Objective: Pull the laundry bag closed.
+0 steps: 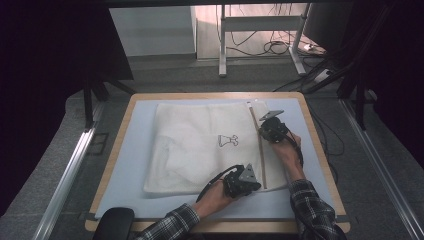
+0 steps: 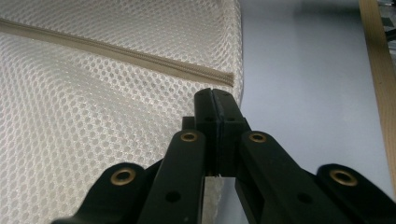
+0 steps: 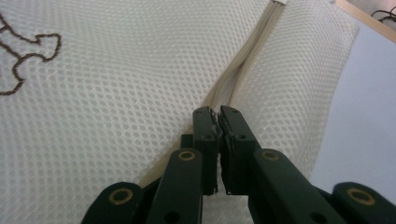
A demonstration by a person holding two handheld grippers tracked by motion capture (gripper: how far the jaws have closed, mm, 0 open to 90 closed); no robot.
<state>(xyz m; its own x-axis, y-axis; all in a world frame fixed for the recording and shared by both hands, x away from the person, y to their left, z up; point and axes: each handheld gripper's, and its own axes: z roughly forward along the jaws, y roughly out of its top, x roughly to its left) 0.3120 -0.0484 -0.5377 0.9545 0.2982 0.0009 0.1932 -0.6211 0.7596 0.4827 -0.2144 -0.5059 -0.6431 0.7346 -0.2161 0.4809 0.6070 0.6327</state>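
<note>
Mesh laundry bag (image 1: 200,147) lies flat mid-tabletop on the pale blue mat (image 1: 130,150), zipper (image 1: 260,150) running along its right side toward the far edge. From the high view, the left gripper (image 1: 246,184) sits at the bag's near right corner and the right gripper (image 1: 267,129) is on the zipper further up.

Left gripper view: jaws pinched on the mesh just below the zipper's end (image 2: 224,78), right by the bag's edge.

Right gripper view: jaws clamped on the zipper (image 3: 233,77), something small and pale caught between them, probably the pull.
</note>
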